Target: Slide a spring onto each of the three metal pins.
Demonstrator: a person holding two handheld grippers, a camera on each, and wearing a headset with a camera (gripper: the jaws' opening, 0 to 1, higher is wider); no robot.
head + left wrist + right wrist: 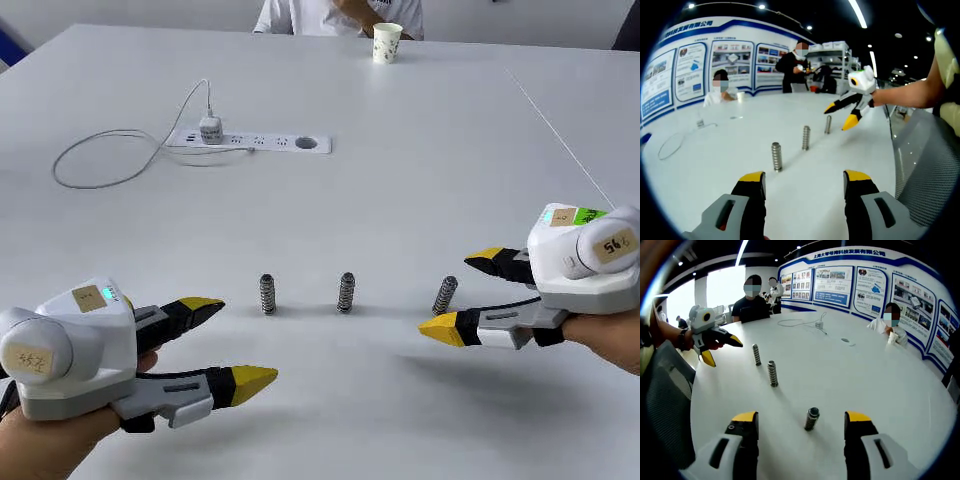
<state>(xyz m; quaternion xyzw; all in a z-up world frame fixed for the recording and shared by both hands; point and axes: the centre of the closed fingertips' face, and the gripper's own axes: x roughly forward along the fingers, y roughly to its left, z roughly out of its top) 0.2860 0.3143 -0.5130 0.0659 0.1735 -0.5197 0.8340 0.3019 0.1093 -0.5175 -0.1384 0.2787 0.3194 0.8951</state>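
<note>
Left gripper (243, 340), nearest the head camera, is held in a hand on the near-left side of the middle spring (346, 291). Its yellow-tipped jaws stand wide apart with nothing between them, well short of the row. Middle spring stands upright on the white table (400, 200). Left spring (267, 293) stands to its left, also upright and in line with it. Right spring (444, 294) stands to its right in the same row and leans, top tipped to the right. Right gripper (445, 296) reaches in from the right of the middle spring, jaws spread wide, one on each side of the right spring. The right gripper view shows a gap between each jaw and the coil, so they are apart. A rounded metal end shows at the top of that spring; whether a pin runs through the other two cannot be told. Far behind the middle spring and to the left, a white power strip (250, 142) lies flat with a charger (210, 128) plugged in and a cable (100, 160) looping out leftward. Farther back and slightly right, a paper cup (386, 42) stands near the far table edge, before a seated person (335, 15).
</note>
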